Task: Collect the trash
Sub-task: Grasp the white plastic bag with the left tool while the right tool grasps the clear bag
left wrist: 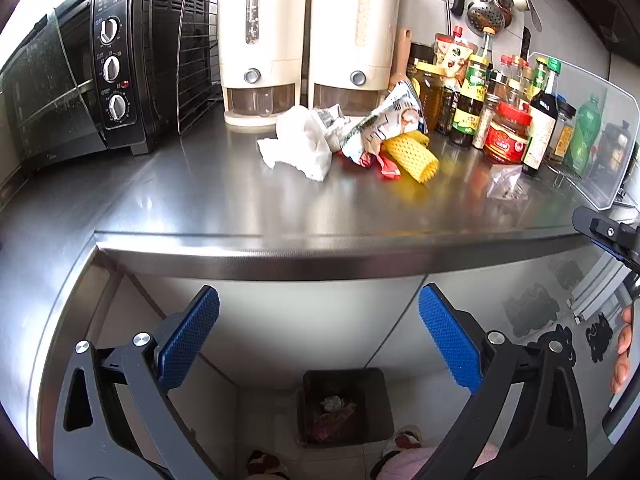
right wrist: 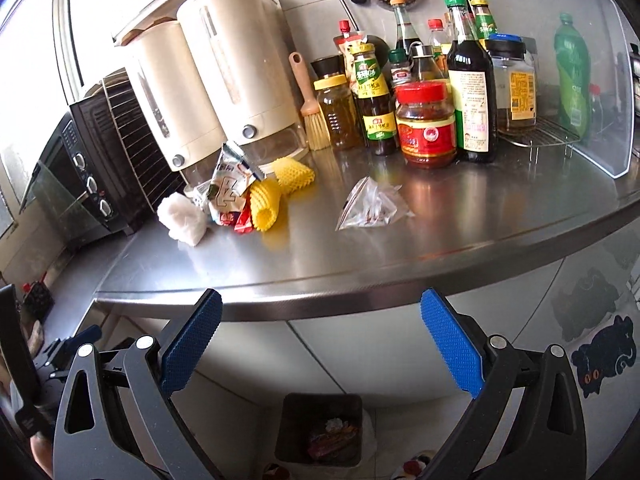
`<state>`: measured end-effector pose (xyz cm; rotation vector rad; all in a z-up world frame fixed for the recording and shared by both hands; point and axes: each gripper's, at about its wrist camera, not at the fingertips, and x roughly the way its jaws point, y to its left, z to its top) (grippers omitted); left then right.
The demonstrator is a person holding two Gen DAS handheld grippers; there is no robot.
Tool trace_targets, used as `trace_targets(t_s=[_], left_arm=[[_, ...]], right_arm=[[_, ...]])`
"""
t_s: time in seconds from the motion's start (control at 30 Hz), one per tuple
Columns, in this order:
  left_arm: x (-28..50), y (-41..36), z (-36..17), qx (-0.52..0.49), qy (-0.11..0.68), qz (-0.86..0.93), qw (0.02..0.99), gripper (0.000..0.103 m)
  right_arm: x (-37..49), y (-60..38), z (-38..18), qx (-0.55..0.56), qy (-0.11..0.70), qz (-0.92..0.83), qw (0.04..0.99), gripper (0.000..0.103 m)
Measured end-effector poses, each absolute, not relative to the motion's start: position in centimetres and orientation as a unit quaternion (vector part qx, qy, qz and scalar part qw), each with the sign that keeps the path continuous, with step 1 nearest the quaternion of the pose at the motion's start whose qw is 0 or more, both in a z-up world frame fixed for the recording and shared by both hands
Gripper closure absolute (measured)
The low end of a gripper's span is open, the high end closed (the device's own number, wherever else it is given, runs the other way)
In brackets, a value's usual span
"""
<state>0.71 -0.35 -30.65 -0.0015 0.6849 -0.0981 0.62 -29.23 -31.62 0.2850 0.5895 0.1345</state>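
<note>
A heap of trash lies on the steel counter [left wrist: 200, 200]: crumpled white tissue [left wrist: 298, 148] [right wrist: 182, 218], a printed snack wrapper [left wrist: 384, 120] [right wrist: 226, 188], red wrappers [left wrist: 386, 166] [right wrist: 242, 222], yellow foam netting [left wrist: 416, 154] [right wrist: 268, 200] and a clear plastic bag [left wrist: 506, 186] [right wrist: 370, 206]. A dark trash bin [left wrist: 344, 406] [right wrist: 320, 428] holding some waste stands on the floor below. My left gripper [left wrist: 319, 312] is open and empty, in front of the counter edge above the bin. My right gripper [right wrist: 321, 316] is open and empty, also below the counter edge.
A black toaster oven [left wrist: 80, 80] [right wrist: 76, 176] stands left. Two cream dispensers [left wrist: 308, 40] [right wrist: 200, 80] stand at the back. Sauce bottles and jars [left wrist: 504, 120] [right wrist: 424, 112] crowd the right, beside a clear splash guard [left wrist: 600, 128] [right wrist: 600, 80]. Utensils [left wrist: 484, 8] hang on the wall.
</note>
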Motion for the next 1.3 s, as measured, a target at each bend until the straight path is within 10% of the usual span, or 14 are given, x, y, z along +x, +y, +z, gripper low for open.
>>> trace_targets(t_s=[0.87,0.93,1.07,1.3], left_arm=[[19.0,1.6,-30.1,-0.007,0.328,-0.022,0.944,0.009],[19.6,1.5,-30.7,-0.011,0.335,-0.029,0.942,0.016],[20.1,1.2,-31.6,-0.016,0.35,-0.051,0.935,0.075],[18.9,0.5,-31.6,0.003,0.352,-0.061,0.934,0.089]], right_arm=[[14.3,-29.2,-33.7,0.073,0.29,0.002,0.954,0.018],[15.0,-29.2,-34.4,0.073,0.308,0.004,0.949,0.027],[15.4,-29.3,-35.2,0.078,0.32,0.008,0.944,0.047],[14.9,-29.0,-35.0,0.073,0.325,0.032,0.942,0.081]])
